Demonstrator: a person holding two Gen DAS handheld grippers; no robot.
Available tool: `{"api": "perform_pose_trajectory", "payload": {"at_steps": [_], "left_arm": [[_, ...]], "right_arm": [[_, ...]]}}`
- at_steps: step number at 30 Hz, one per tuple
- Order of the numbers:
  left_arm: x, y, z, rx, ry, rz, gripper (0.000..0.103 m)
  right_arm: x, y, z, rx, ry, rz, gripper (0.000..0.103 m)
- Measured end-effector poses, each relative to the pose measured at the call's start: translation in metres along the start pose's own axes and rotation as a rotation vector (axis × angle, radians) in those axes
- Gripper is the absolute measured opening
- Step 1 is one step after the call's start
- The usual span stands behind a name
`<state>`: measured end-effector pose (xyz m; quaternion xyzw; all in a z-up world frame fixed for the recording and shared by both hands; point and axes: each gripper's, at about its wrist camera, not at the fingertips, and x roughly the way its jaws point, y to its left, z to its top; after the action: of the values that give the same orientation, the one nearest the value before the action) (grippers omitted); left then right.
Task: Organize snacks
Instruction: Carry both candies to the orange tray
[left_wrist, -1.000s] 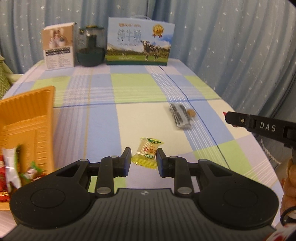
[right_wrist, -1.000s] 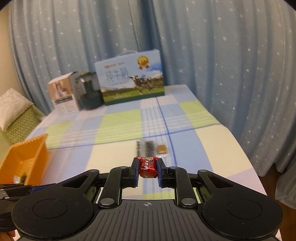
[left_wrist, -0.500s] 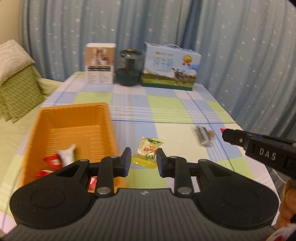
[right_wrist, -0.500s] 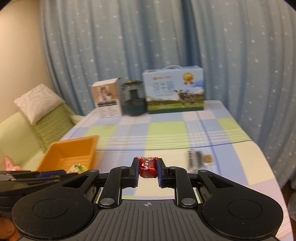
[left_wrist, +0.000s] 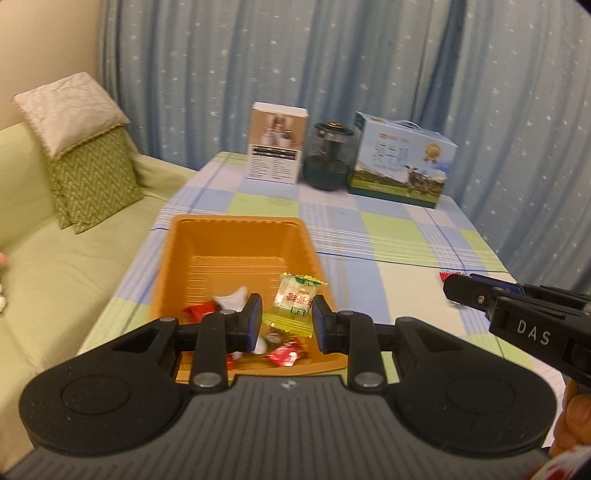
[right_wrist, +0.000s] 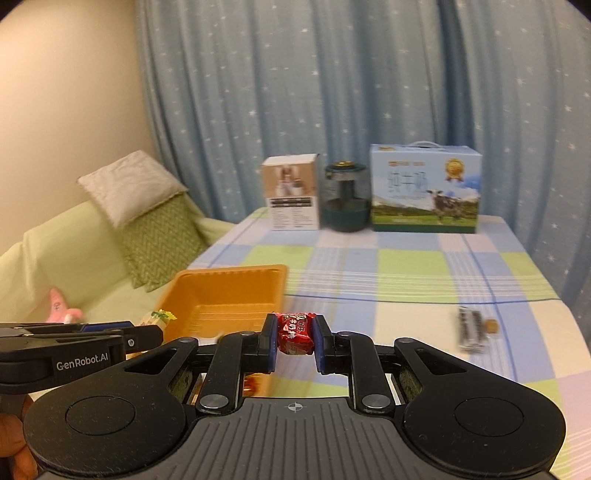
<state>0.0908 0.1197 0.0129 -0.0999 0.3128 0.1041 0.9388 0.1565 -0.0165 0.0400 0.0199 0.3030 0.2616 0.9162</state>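
My left gripper (left_wrist: 287, 322) is shut on a yellow snack packet (left_wrist: 295, 303) and holds it over the near right part of the orange tray (left_wrist: 236, 240). Several red and white snacks (left_wrist: 282, 352) lie in the tray. My right gripper (right_wrist: 294, 344) is shut on a red candy (right_wrist: 295, 332) above the table, just right of the tray (right_wrist: 225, 288). The right gripper also shows in the left wrist view (left_wrist: 452, 286) at the right, its red candy tip visible. A dark snack packet (right_wrist: 471, 328) lies on the table at the right.
A white box (left_wrist: 277, 142), a dark green jar (left_wrist: 330, 157) and a blue milk carton (left_wrist: 400, 160) stand at the table's far edge before a blue curtain. A green sofa with cushions (left_wrist: 88, 173) lies left of the table.
Both grippers swung left with their snacks. The left gripper with the yellow packet moved from above the table to above the orange tray. The right gripper now sits beside the tray.
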Motion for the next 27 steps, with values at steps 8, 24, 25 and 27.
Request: {"api": "perform_pose_trajectory", "payload": {"at_steps": [8,24,25,27], "left_arm": [[-0.006,0.030,-0.002,-0.040,-0.001,0.034,0.026],[0.014,0.055,0.005,-0.071,0.021,0.042,0.026],[0.017,0.056,0.005,-0.071,0.024,0.042,0.026],[0.023,0.058,0.006,-0.071,0.032,0.044,0.026]], "right_arm": [[0.015,0.024,-0.004,-0.028,0.034,0.047,0.020],[0.066,0.049,0.003,-0.077,0.092,0.113,0.020],[0.071,0.050,0.003,-0.079,0.097,0.114,0.020],[0.080,0.051,0.003,-0.085,0.108,0.118,0.020]]}}
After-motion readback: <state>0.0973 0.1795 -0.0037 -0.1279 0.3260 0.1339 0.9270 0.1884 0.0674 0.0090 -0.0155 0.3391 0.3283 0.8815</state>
